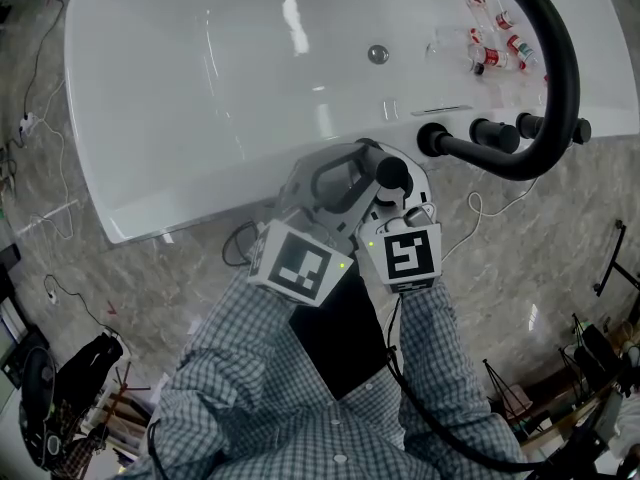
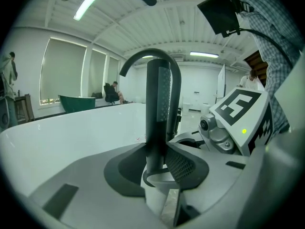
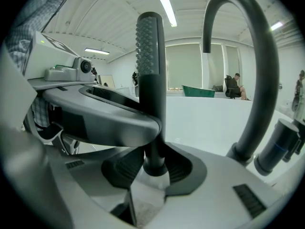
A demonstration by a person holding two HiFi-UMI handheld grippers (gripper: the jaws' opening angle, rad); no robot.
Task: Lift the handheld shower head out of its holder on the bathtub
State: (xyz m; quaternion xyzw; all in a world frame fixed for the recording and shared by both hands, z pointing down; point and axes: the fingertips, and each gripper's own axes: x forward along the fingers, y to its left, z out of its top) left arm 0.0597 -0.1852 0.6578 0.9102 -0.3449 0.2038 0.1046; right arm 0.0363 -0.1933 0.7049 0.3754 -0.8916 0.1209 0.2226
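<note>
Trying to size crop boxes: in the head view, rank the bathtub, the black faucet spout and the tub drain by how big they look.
1. bathtub
2. faucet spout, which rises toward the camera, so its look may be inflated
3. drain

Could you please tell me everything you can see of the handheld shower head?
The shower head is a slim, matte black stick, standing upright, with small nubs down one face and a round collar at its lower end. The left claw and the right claw are both shut on its lower part. The curved black tap rises beside it.
</note>
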